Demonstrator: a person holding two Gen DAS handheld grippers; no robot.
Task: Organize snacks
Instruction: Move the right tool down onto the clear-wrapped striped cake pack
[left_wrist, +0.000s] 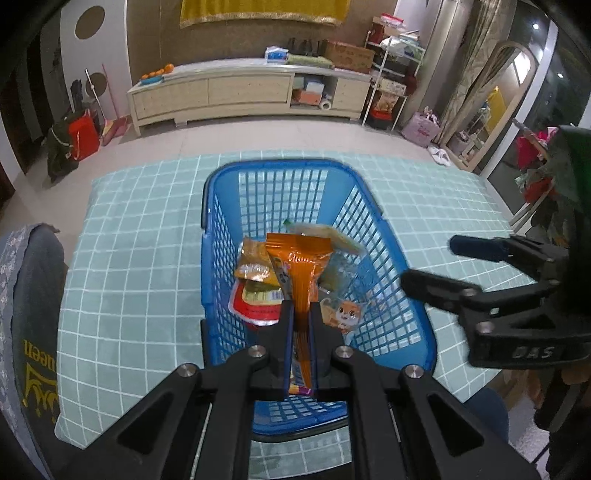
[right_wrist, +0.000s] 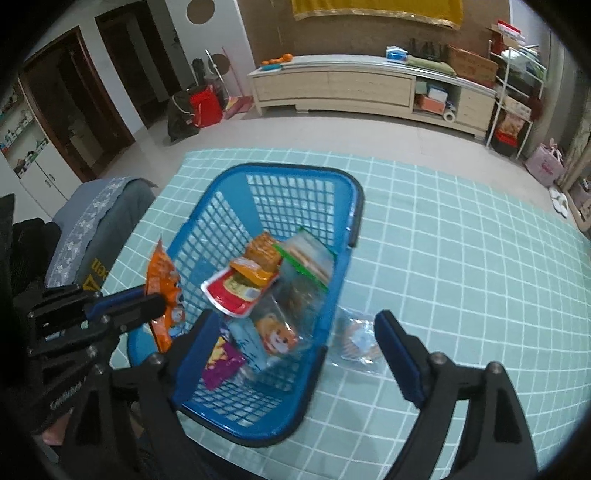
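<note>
Cloth: pale green, white grid, covers the table.
Cabinet: long, light wood, against the far wall.
Oranges: on the cabinet's left end.
Red bag: on the floor, left of the cabinet.
Rack: white, right of the cabinet.
Banner: yellow, on the wall.

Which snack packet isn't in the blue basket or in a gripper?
The clear packet lying on the checked cloth beside the blue basket. The orange packet is clamped in the left gripper; the others are inside the basket.
</note>
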